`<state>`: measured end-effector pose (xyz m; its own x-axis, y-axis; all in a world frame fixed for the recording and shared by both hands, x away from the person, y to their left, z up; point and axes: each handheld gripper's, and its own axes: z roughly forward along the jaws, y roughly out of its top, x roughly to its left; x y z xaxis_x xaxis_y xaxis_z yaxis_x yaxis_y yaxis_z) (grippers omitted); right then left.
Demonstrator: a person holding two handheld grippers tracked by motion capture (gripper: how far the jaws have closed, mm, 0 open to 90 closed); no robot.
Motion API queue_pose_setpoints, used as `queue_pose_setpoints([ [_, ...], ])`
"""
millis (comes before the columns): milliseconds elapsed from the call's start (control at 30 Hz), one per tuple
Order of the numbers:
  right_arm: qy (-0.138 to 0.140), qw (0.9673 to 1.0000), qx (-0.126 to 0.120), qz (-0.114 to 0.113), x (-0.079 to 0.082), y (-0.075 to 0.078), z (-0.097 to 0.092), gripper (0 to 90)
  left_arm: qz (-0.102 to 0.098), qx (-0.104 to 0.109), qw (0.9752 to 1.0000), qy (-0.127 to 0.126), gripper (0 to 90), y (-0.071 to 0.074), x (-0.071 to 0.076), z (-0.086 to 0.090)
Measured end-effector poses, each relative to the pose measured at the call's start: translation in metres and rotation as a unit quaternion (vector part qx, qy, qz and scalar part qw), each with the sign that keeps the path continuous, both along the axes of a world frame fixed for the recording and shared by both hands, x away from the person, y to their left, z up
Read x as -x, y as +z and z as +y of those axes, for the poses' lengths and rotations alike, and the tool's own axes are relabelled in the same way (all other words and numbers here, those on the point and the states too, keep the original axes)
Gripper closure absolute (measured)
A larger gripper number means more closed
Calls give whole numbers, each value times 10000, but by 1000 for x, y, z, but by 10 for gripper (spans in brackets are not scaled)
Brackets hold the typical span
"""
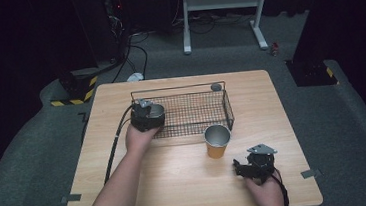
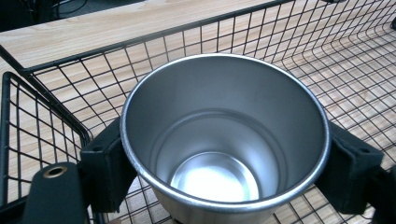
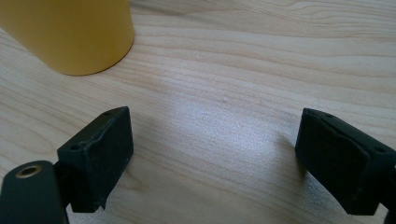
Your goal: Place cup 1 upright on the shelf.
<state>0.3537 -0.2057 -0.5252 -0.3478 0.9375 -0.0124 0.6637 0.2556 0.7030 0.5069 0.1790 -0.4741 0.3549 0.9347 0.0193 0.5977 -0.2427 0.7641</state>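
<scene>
Forearms enter the high view from the bottom edge. Left of centre, the left gripper (image 1: 148, 117) clamps a steel cup (image 1: 155, 111) at the wire basket's (image 1: 229, 110) left end; lower right, the right gripper (image 1: 247, 168) rests on the bench (image 1: 177, 178) beside an orange cup (image 1: 217, 141). Left gripper view: both jaws press the steel cup's (image 2: 224, 140) sides above the mesh. Right gripper view: jaws spread wide, holding nothing, orange cup (image 3: 70, 32) upper left.

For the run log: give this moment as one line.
left gripper: shut on steel cup, over basket | right gripper: jaws open, empty, near yellow cup | table
</scene>
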Motion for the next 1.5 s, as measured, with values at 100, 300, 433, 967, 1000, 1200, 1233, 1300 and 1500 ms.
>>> queue_pose_setpoints([
  [100,-8,10000,-5,6,0,0,0,112,32,-50,10000,-25,185,0,1,0],
  [300,-10,10000,-8,8,0,0,0,112,32,-130,9999,-69,183,1,2,0],
  [433,-9,10000,-6,7,0,0,0,112,-24,-159,9998,-93,171,0,2,-1],
  [967,-11,10000,-6,8,0,0,0,112,0,-192,9996,-199,137,0,4,-3],
  [1000,-11,10000,-7,7,0,0,0,112,-9,-199,9996,-186,130,0,4,-3],
  [1200,-12,10000,-6,8,0,0,0,112,-77,-179,9997,-132,72,3,4,-1],
  [1233,-9,10000,-7,8,0,0,0,112,-112,-152,9997,-136,61,4,5,-1],
  [1300,-11,10000,-5,8,0,0,0,112,-205,-74,9997,-147,52,7,6,-1],
  [1500,-10,10000,-8,9,0,0,0,112,-300,-36,9995,-123,43,11,8,0],
])
